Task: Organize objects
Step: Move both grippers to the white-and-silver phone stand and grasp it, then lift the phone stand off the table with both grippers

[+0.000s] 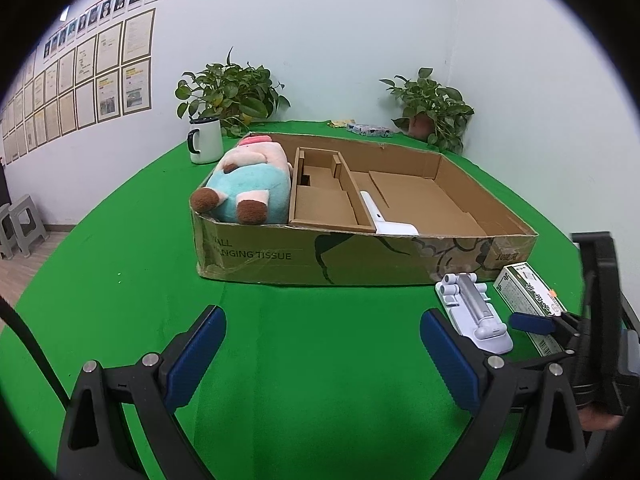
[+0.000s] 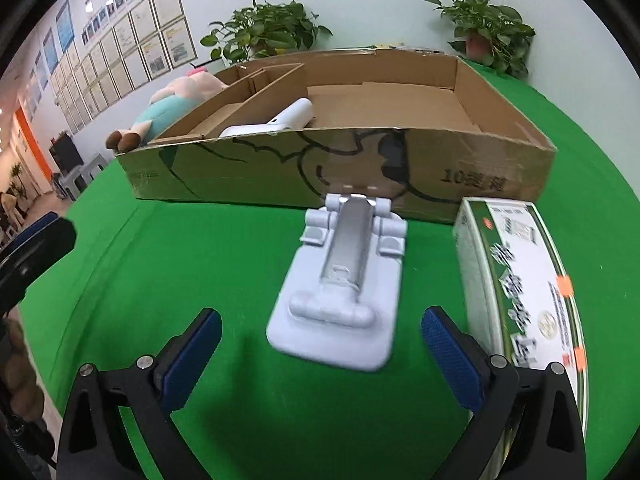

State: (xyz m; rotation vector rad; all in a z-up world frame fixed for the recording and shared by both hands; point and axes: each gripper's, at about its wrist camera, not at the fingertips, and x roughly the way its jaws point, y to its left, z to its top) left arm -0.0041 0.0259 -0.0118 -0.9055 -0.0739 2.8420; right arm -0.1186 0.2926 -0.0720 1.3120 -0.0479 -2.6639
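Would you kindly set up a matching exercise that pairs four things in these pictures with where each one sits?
Things:
1. plush toy
2. white mug
3. folding stand
4. green-and-white box

Places:
A. on the cloth, straight ahead of the right gripper
B. left end of the cardboard tray
C. on the cloth, right of the stand
D. outside the tray, beside a plant

Pairs: 1-B, 2-D, 3-A, 4-C

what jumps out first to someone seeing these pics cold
The big cardboard box in the middle of the green table, with a plush toy filling its left end. In front of it lie a white folding stand and, to its right, a green-and-white carton, with the open right tongs just short of the stand.
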